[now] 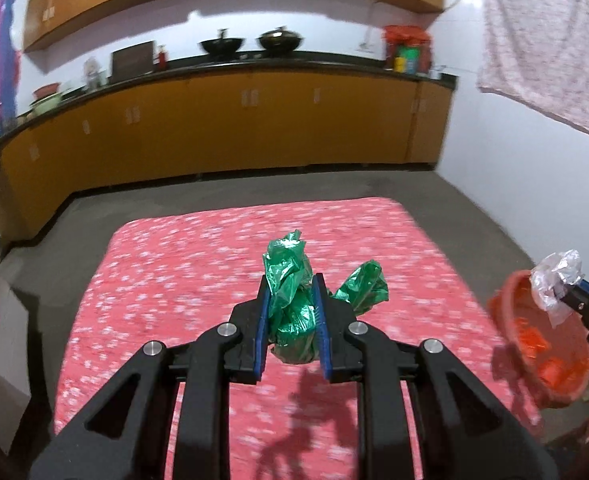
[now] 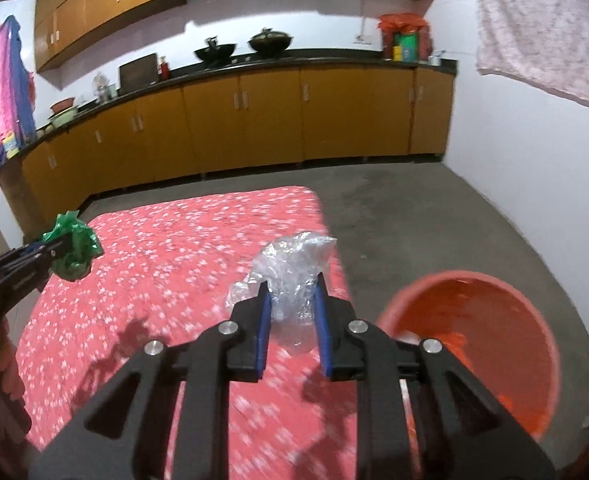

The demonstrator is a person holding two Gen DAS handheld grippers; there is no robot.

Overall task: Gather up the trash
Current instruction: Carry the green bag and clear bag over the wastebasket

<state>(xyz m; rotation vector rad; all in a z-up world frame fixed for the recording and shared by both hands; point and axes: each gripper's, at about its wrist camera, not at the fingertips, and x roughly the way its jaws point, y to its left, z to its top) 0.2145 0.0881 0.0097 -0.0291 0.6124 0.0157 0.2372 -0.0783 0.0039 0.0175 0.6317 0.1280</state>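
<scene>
The left gripper [image 1: 292, 300] is clamped on a crumpled green bag [image 1: 294, 312], held clear above the mat [image 1: 174, 280]. At about 3 o'clock from it, the right gripper [image 2: 292, 300] is clamped on a clear bag [image 2: 290, 276], close to the bucket [image 2: 534, 300], which sits on the floor just off the mat's right edge.

Both pieces look ready to drop, the clear one first, I judge. To do it well, carry each wad fully over the bucket's mouth before parting the fingers; light film can cling to the blue pads [image 2: 263, 332] or drift, so go low inside the rim and give it a moment to fall. The green bag has farther to travel, toward 3 o'clock across the mat.

The mat is red with white flecks, laid on a grey concrete floor [image 2: 434, 208]. At 12 o'clock, yellow cabinets [image 2: 254, 120] run under a dark counter carrying two woks [image 2: 246, 48]. A pale cloth [image 2: 542, 32] hangs at 1 o'clock.
</scene>
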